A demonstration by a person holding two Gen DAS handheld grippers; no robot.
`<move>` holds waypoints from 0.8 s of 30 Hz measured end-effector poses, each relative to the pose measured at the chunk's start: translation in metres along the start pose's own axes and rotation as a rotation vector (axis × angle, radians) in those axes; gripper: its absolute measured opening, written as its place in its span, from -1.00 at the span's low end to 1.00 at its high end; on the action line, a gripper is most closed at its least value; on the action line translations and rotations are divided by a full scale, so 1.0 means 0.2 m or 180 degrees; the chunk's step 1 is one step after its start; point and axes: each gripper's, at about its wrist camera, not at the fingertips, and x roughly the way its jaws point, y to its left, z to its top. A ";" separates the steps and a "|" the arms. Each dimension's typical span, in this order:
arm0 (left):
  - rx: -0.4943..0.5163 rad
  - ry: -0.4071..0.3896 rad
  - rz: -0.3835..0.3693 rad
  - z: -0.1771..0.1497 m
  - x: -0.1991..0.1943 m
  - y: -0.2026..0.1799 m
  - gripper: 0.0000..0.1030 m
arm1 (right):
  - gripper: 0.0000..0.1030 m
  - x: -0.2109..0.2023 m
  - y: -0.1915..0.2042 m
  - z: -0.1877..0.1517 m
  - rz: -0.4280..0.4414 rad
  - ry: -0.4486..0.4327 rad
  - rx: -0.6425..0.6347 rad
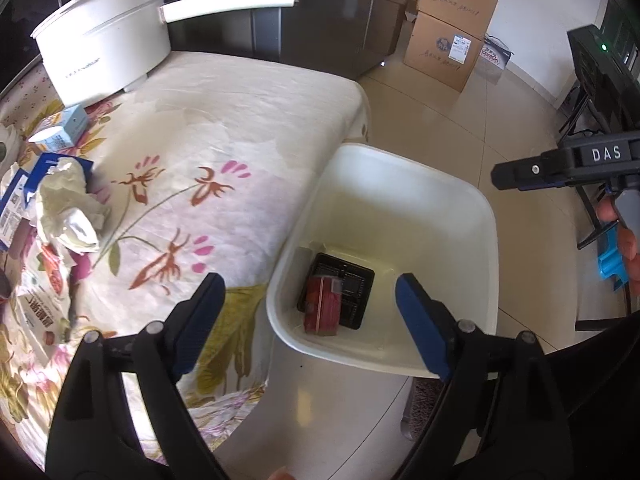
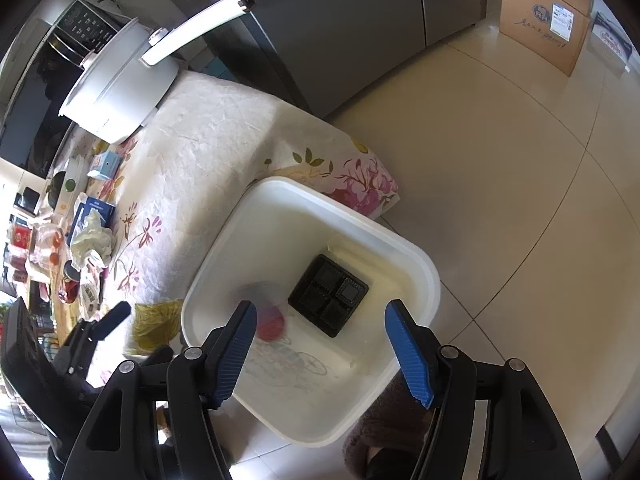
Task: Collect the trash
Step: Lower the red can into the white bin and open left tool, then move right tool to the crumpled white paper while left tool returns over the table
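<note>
We are seeing floral tabletop (image 1: 224,128) carrying crumpled tissue (image 1: 68,208). White bin (image 2: 412,264) standing beside it, holding black tray (image 2: 329,295) and red wrapper (image 1: 323,312). We are holding left tool (image 1: 308,324), right tool (image 2: 320,346) over bin, jaws apart, empty.

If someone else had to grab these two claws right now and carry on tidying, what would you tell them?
Left claw: open, holding nothing, above the near edge of the white bin.
Right claw: open, holding nothing, directly over the bin.
In the bin: a black plastic tray and a red packet; the right view shows the red thing blurred.
Still on the flowered tablecloth: crumpled tissue, a small blue carton, a blue and white box under the tissue, and printed wrappers at the left edge.
Done: two pieces binned. Left: the pile on the table, probably the tissue first.
</note>
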 end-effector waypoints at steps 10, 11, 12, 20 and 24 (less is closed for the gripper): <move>-0.0238 0.0006 0.0119 0.00 -0.08 0.15 0.69 | 0.33 -0.03 0.02 0.01 0.0001 -0.0063 -0.0029; -0.0267 0.0001 0.0133 -0.01 -0.09 0.17 0.69 | 0.34 -0.03 0.03 0.01 -0.0003 -0.0071 -0.0041; -0.0290 -0.0001 0.0147 -0.01 -0.10 0.18 0.69 | 0.34 -0.04 0.04 0.02 -0.0007 -0.0079 -0.0054; -0.0474 -0.0039 0.0277 -0.06 -0.19 0.34 0.69 | 0.36 -0.07 0.17 0.04 0.0005 -0.0151 -0.0201; -0.0600 -0.0039 0.0364 -0.09 -0.25 0.44 0.70 | 0.40 -0.07 0.27 0.05 0.0059 -0.0163 -0.0281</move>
